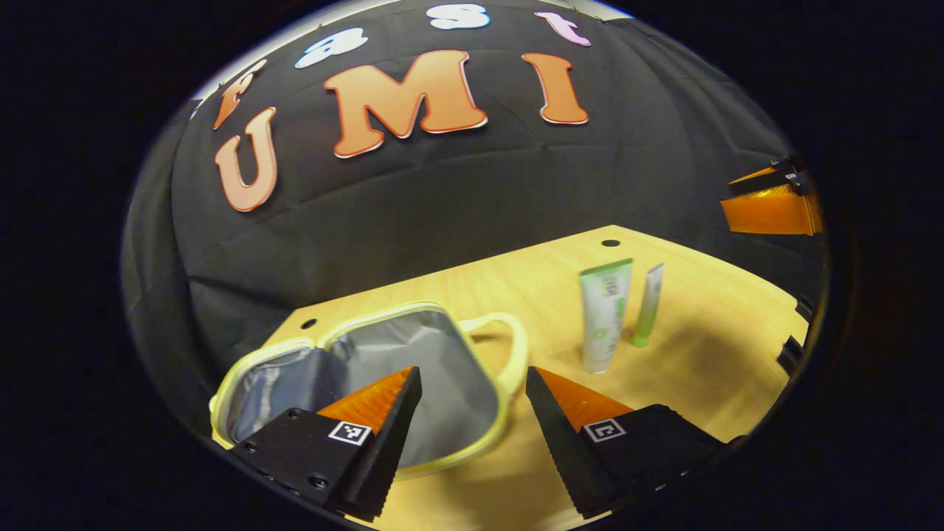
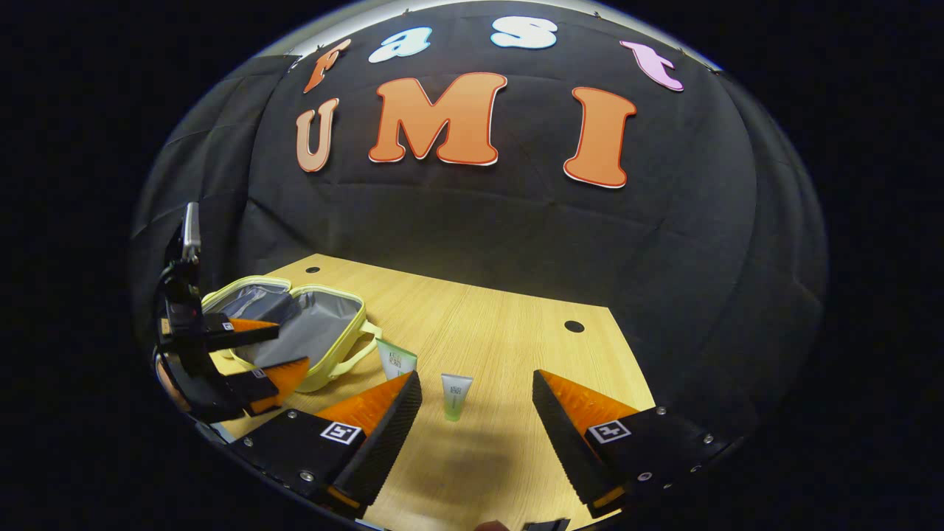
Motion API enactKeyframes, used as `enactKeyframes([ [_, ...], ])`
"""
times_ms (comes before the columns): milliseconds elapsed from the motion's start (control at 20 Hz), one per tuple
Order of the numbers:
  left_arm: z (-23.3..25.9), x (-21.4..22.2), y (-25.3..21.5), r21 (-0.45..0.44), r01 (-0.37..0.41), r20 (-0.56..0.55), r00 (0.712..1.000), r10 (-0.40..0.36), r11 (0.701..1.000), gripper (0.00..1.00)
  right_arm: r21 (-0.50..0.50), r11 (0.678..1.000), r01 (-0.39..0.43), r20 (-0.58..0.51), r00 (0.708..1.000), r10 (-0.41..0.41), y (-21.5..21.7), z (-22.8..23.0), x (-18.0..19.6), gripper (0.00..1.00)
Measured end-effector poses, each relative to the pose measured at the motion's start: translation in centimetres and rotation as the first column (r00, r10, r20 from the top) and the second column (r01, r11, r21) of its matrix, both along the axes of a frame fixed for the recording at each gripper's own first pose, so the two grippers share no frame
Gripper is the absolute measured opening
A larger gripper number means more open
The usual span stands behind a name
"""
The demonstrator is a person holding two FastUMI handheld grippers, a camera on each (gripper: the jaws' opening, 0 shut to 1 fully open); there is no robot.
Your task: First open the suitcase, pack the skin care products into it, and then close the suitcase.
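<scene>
The suitcase (image 1: 413, 383) lies open on the tabletop (image 1: 708, 324), under and ahead of the left tool (image 1: 472, 442), which gapes wide and holds nothing. Ahead to its right stand the larger tube (image 1: 605, 313) and thin tube (image 1: 649, 306), upright and tippy; a careless nudge could topple them. The right tool (image 2: 476, 442), equally wide and empty, faces the thin tube. Its finger hides the larger tube's base; its contact point is probably guesswork.

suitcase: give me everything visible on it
The suitcase is small and soft-sided, with pale yellow trim, grey crinkled lining and a looped yellow handle on one side. It lies open on the wooden table, both halves spread flat, nothing visible inside. The left gripper hovers above it, open; contact unclear.
</scene>
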State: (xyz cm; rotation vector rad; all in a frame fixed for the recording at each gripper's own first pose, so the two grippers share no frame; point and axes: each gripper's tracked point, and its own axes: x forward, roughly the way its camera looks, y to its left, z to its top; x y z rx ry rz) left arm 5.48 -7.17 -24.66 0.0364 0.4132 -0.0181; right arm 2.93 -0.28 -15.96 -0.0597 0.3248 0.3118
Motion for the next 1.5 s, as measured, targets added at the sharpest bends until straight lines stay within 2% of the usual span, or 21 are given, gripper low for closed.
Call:
enactKeyframes([
  [350, -1.3, 3.5, -8.5, -0.079, 0.066, 0.003, 0.998, -0.066, 0.995, 0.89, -0.017, 1.0, -0.007, 0.004, 1.0, 0.007, -2.9, -1.6, 0.2, 0.96],
  [400, -1.6, 4.1, -9.5, -0.076, 0.081, 0.002, 0.997, -0.081, 0.994, 0.84, -0.021, 1.0, 0.0, 0.002, 1.0, 0.0, -3.4, -1.7, 0.3, 0.96],
  [450, -2.2, 4.5, -10.3, -0.075, 0.092, -0.007, 0.996, -0.093, 0.993, 0.89, -0.021, 1.0, 0.008, 0.001, 1.0, -0.008, -4.0, -1.8, 0.4, 0.96],
  [500, -2.9, 5.1, -10.6, -0.077, 0.086, -0.014, 0.996, -0.087, 0.993, 0.89, -0.022, 1.0, 0.02, -0.003, 1.0, -0.02, -4.6, -2.1, 0.4, 0.96],
  [600, -4.0, 6.2, -11.6, -0.107, 0.088, -0.032, 0.995, -0.092, 0.99, 0.75, -0.018, 0.999, 0.043, -0.023, 0.999, -0.043, -5.5, -2.8, 0.4, 0.96],
  [650, -4.3, 6.4, -11.9, -0.109, 0.087, -0.037, 0.995, -0.091, 0.99, 0.72, -0.012, 0.999, 0.052, -0.033, 0.998, -0.053, -5.8, -3.1, 0.5, 0.96],
  [750, -4.9, 7.1, -12.1, -0.102, 0.092, -0.045, 0.994, -0.097, 0.991, 0.58, -0.009, 0.998, 0.064, -0.056, 0.996, -0.064, -6.3, -3.7, 0.4, 0.96],
  [850, -5.2, 8.4, -12.5, -0.11, 0.1, -0.037, 0.994, -0.104, 0.989, 0.57, -0.018, 0.997, 0.068, -0.063, 0.996, -0.069, -6.4, -4.1, 0.5, 0.96],
  [1000, -4.8, 8.0, -12.1, -0.112, 0.104, -0.035, 0.993, -0.109, 0.988, 0.55, -0.03, 0.998, 0.06, -0.084, 0.995, -0.062, -6.1, -5.0, 0.5, 0.96],
  [1050, -5.0, 7.8, -11.9, -0.111, 0.106, -0.037, 0.993, -0.111, 0.988, 0.5, -0.029, 0.998, 0.054, -0.094, 0.994, -0.057, -5.8, -5.4, 0.6, 0.96],
  [1100, -4.7, 7.7, -11.8, -0.112, 0.104, -0.037, 0.993, -0.109, 0.988, 0.51, -0.025, 0.999, 0.048, -0.104, 0.993, -0.05, -5.4, -5.8, 0.7, 0.96],
  [1350, -1.4, 7.2, -9.4, -0.136, 0.059, -0.007, 0.998, -0.061, 0.989, 0.5, -0.011, 1.0, 0.002, -0.15, 0.989, -0.003, -3.0, -7.8, 1.7, 0.96],
  [1500, 1.2, 6.7, -7.1, -0.119, 0.029, 0.008, 1.0, -0.028, 0.992, 0.5, -0.02, 0.999, -0.031, -0.197, 0.98, 0.027, -1.8, -9.5, 2.5, 0.96],
])
